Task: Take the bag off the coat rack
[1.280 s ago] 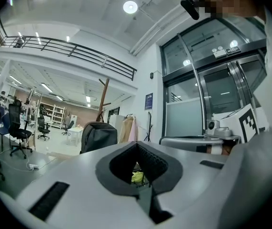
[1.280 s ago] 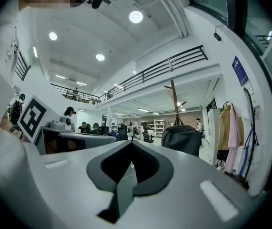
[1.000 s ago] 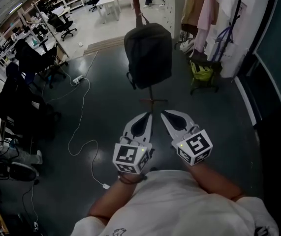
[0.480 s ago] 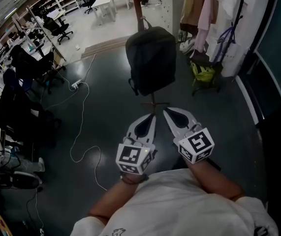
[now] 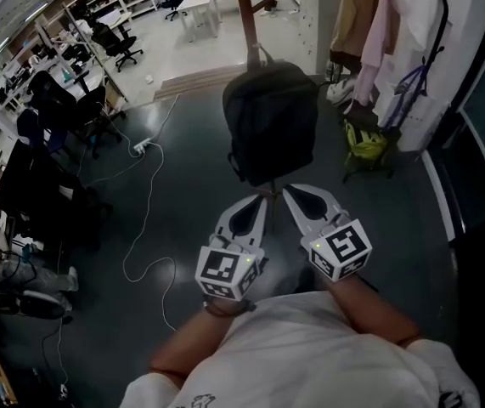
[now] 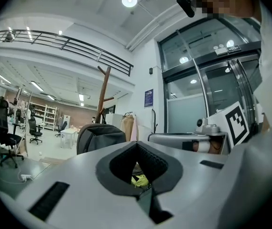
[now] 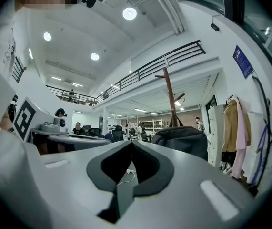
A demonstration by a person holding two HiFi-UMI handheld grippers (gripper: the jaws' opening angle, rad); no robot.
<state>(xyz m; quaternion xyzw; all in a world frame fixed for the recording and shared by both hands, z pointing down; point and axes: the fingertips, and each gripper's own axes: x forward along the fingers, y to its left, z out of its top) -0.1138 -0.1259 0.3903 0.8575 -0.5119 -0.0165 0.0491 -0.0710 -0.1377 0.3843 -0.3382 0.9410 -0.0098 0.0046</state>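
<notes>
Bag (image 5: 272, 121) hangs on the coat rack (image 5: 245, 11); left gripper (image 5: 261, 199) and right gripper (image 5: 287, 190) have their jaws closed and empty. I'd open one and lift the top loop (image 5: 257, 55).

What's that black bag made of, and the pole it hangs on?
The bag looks like matte dark fabric, soft and slightly sagging. The pole looks like reddish-brown wood, with branch-like pegs, though painted metal is possible.

Bright ceiling lamps (image 7: 129, 13), dim glossy floor (image 5: 183, 219), fisheye-warped edges, soft focus.
</notes>
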